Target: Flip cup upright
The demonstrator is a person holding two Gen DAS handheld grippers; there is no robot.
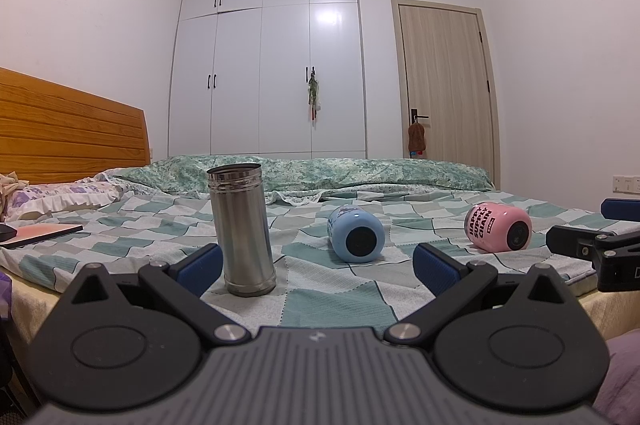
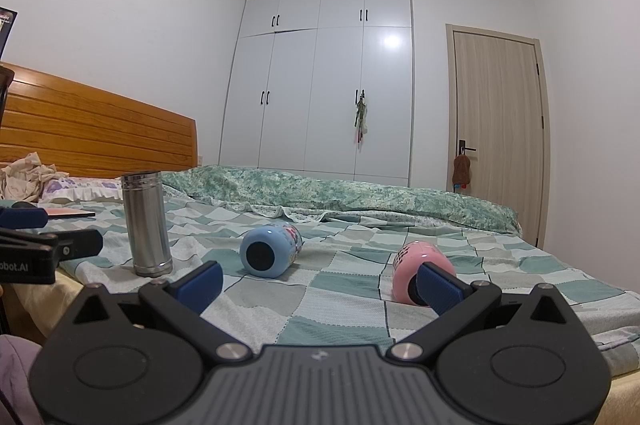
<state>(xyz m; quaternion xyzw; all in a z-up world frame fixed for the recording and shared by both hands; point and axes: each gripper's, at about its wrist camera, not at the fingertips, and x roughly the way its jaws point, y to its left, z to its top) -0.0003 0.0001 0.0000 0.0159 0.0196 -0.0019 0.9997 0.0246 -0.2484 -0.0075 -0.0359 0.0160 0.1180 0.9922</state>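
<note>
1. Left claw [image 1: 316,265]: jaws spread wide, nothing between them. It hovers low at the near edge of the bed [image 1: 340,305], just beside the steel cup [image 1: 242,229], not touching it.
2. Right claw [image 2: 320,283]: also wide open and empty. Its right finger overlaps the pink cup [image 2: 408,269] in view; contact cannot be judged.
3. Steel cup stands upright, mouth up. Blue cup [image 1: 354,233] lies on its side mid-bed with its dark base toward the cameras. Pink cup lies likewise, to the right and well apart from the blue one.
4. Handling, judged: both fallen cups look rigid, glossy and round, so likely slippery and prone to roll on the soft checked sheet. Probably light if empty; contents not visible.
5. Grip point, judged: across the barrel at mid-body, then rotate the base downward.
6. Surroundings: rumpled quilt [image 1: 304,175] behind the cups, pillow [image 1: 60,197] and a flat notebook [image 1: 44,233] far left. Nothing blocks either fallen cup; soft bedding may let a set-down cup tip.
</note>
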